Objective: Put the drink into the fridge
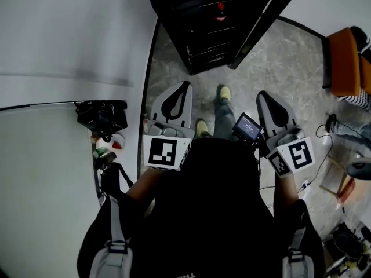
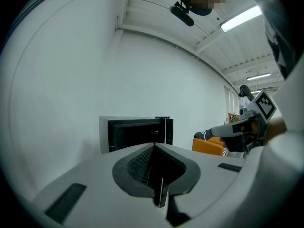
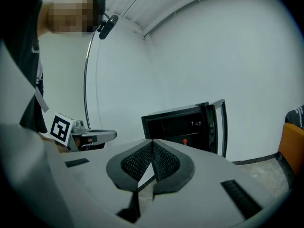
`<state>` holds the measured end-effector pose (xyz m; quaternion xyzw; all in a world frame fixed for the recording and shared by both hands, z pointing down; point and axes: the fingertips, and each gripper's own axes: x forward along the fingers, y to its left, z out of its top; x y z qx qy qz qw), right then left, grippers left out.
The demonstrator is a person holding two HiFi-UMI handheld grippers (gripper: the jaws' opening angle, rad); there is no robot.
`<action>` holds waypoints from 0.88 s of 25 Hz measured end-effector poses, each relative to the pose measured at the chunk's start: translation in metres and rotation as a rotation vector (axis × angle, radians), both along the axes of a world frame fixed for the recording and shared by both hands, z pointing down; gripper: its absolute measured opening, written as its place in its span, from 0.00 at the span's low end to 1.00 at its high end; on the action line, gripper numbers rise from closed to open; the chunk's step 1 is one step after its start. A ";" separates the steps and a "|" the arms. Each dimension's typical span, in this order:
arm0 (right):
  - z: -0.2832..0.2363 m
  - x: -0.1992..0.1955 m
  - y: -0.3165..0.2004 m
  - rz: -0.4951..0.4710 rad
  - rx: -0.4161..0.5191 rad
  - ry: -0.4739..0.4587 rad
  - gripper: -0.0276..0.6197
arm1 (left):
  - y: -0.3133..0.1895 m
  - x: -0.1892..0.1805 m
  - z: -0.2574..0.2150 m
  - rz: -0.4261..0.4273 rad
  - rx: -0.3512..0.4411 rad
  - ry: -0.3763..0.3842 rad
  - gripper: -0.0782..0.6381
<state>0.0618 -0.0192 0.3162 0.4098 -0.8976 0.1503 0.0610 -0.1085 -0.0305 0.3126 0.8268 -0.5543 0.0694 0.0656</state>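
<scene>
Drink is in neither hand-held gripper. The left hand-held gripper (image 1: 181, 94) and the right hand-held gripper (image 1: 268, 103) both have their jaws pressed together on nothing, pointing toward 12 o'clock at the fridge (image 1: 214, 22). Its door (image 1: 264, 22) stands open at about 1 o'clock.

A small red item (image 1: 220, 7) sits on a shelf inside. It may be a drink, but it is too small to tell. A red, green and white object (image 1: 107, 145) sits at the table (image 1: 46, 184) edge, at 9 o'clock from your left hand-held gripper, beside a black bag (image 1: 101, 116). That could also be the drink.

The main risk is reaching the fridge empty-handed. If you go for the table object, part the jaws first, because closed tips would push it off the edge. Near the fridge, watch the door's edge, which your right hand-held gripper could clip.
</scene>
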 end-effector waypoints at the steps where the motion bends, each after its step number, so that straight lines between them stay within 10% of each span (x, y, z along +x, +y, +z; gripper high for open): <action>1: 0.000 -0.002 0.008 0.006 0.000 0.001 0.06 | 0.006 -0.002 -0.002 0.000 0.007 0.006 0.13; 22: 0.000 0.016 0.085 0.063 -0.039 -0.037 0.06 | 0.074 0.032 -0.001 0.059 -0.016 0.038 0.13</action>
